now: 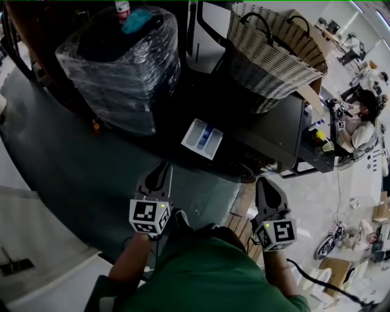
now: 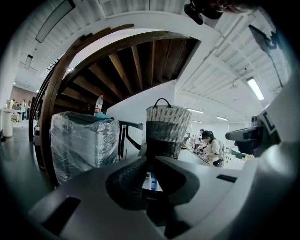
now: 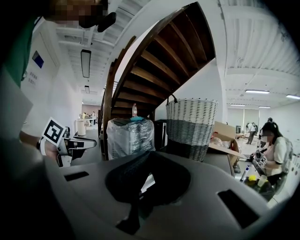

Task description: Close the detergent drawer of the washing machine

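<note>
The washing machine is dark and stands ahead of me with its white detergent drawer pulled out; blue compartments show inside. My left gripper hovers just short of the drawer, below and a little left of it, jaws together and holding nothing. My right gripper hangs further right, near the machine's front corner, also shut and empty. In the left gripper view the drawer shows through the gap between the jaws of the left gripper. The right gripper points towards the machine as well.
A woven laundry basket sits on the machine top beside a cardboard box. A plastic-wrapped appliance with a bottle stands to the left. A person sits at a desk on the right. A wooden staircase rises behind.
</note>
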